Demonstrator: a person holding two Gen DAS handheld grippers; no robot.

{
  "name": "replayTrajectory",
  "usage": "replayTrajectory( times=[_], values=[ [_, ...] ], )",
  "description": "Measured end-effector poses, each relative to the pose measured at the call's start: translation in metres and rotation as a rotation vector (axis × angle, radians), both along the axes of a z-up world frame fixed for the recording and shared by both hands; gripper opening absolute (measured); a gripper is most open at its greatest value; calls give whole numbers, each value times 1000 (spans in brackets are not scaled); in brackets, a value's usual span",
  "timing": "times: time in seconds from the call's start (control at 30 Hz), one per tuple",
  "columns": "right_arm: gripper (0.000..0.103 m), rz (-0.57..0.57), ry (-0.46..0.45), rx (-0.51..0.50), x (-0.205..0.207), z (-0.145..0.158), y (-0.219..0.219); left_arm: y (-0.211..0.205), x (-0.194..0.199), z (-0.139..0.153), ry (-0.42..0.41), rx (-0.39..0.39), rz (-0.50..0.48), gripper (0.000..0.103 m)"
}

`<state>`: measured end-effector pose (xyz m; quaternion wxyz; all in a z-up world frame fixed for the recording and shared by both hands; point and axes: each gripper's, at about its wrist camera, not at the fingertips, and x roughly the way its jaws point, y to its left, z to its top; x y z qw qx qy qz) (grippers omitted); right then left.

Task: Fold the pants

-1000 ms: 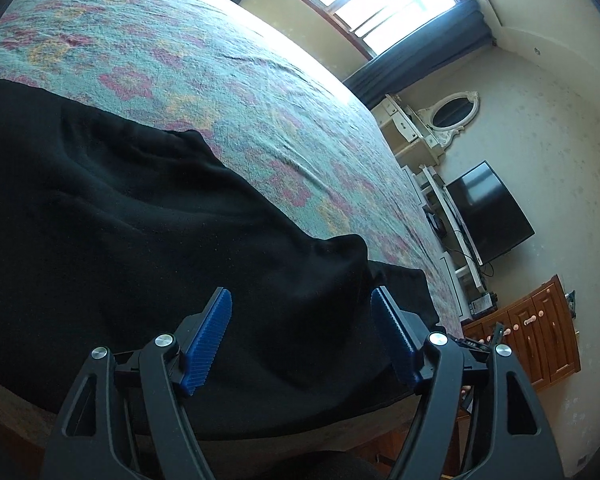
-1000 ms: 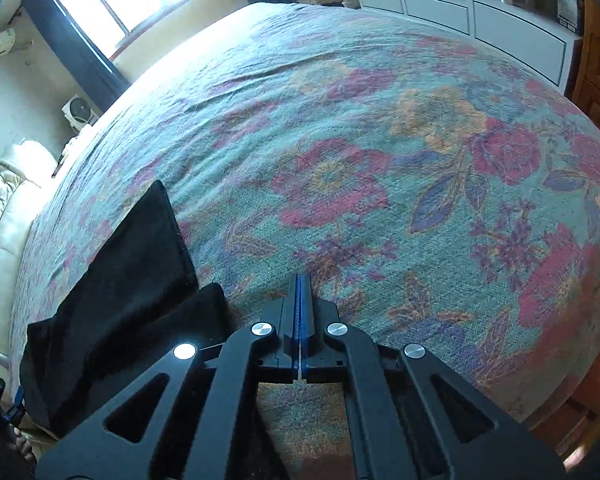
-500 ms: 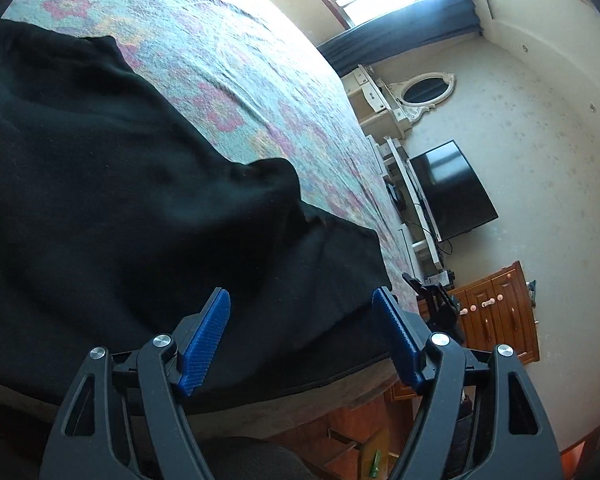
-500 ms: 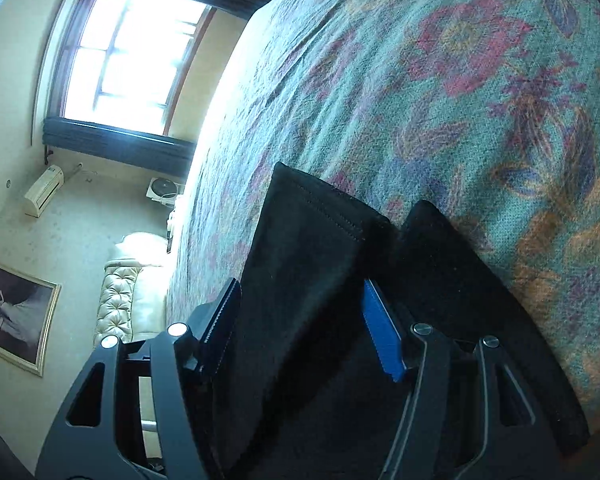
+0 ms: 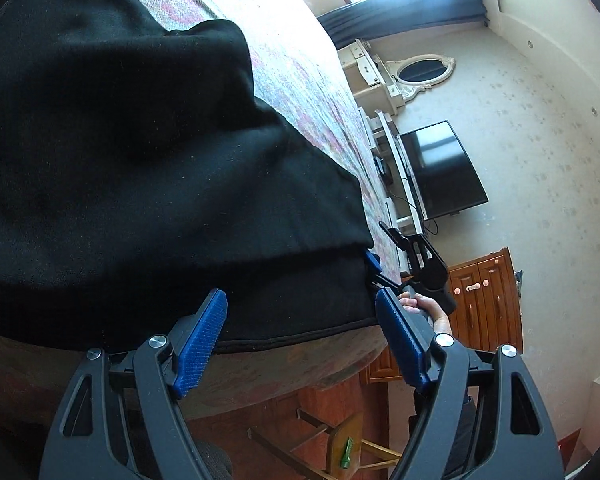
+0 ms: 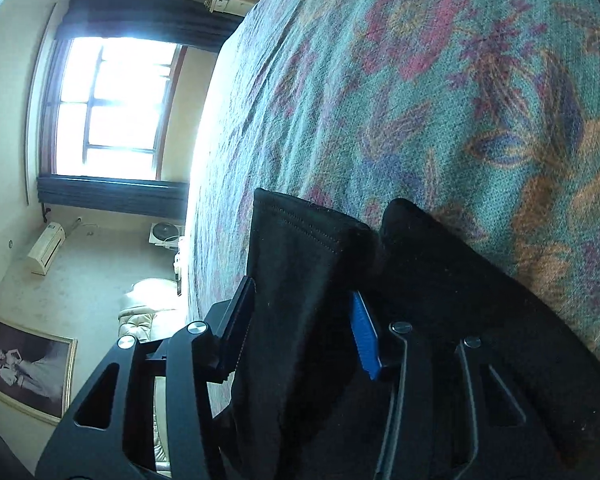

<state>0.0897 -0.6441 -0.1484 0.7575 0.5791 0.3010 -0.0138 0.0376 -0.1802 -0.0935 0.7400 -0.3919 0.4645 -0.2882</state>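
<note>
Black pants [image 5: 148, 168] lie bunched on the floral bedspread [image 5: 300, 80] near the bed's near edge. My left gripper [image 5: 300, 332] is open, its blue pads either side of the pants' lower hem at the bed edge, not closed on it. My right gripper [image 6: 300, 320] is open around a raised fold of the pants [image 6: 300, 264], cloth between its jaws. The right gripper also shows in the left wrist view [image 5: 416, 264], at the pants' right corner, held by a hand.
The bedspread [image 6: 440, 80] stretches away beyond the pants. A TV [image 5: 440, 168] on a white stand, an oval mirror [image 5: 420, 70] and a wooden cabinet [image 5: 484, 300] stand beside the bed. A wooden stool [image 5: 340, 440] is below the bed edge. A window [image 6: 112, 108] is at the far end.
My right gripper opened, turned and moved onto the pants, now straddling a fold. My left gripper moved closer to the pants' hem at the bed edge and stayed open.
</note>
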Motion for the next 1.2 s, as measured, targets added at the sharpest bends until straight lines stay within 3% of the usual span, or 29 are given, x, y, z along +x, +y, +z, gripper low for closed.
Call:
replayTrajectory(
  times=[0.07, 0.1, 0.13, 0.17, 0.33, 0.7, 0.97, 1.07, 1.13, 1.2],
  values=[
    [42, -4, 3, -7, 6, 1, 1, 1, 4, -4, 10, -12, 35, 76],
    [29, 7, 8, -21, 11, 2, 3, 1, 4, -5, 13, -17, 54, 76],
    [9, 25, 11, -23, 16, 0, 5, 1, 4, -5, 15, -21, 73, 76],
    [6, 31, 10, -5, 19, -1, 8, 2, 5, -4, 17, -23, 87, 76],
    [6, 33, -69, 8, 9, 15, 15, 2, 5, -5, 35, -38, 134, 77],
    [6, 79, -289, -14, -38, 98, 25, 15, -2, -13, 108, -131, 263, 77],
    [6, 57, -300, -24, -82, 99, 15, 24, -1, -18, 162, -188, 307, 76],
    [6, 42, -277, -10, -88, 86, 8, 24, -1, -20, 185, -117, 307, 47],
    [6, 34, -269, 1, -92, 79, 4, 26, -2, -25, 216, -72, 309, 17],
    [6, 35, -261, 5, -93, 75, 3, 28, -5, -32, 240, -97, 319, 13]
  ],
)
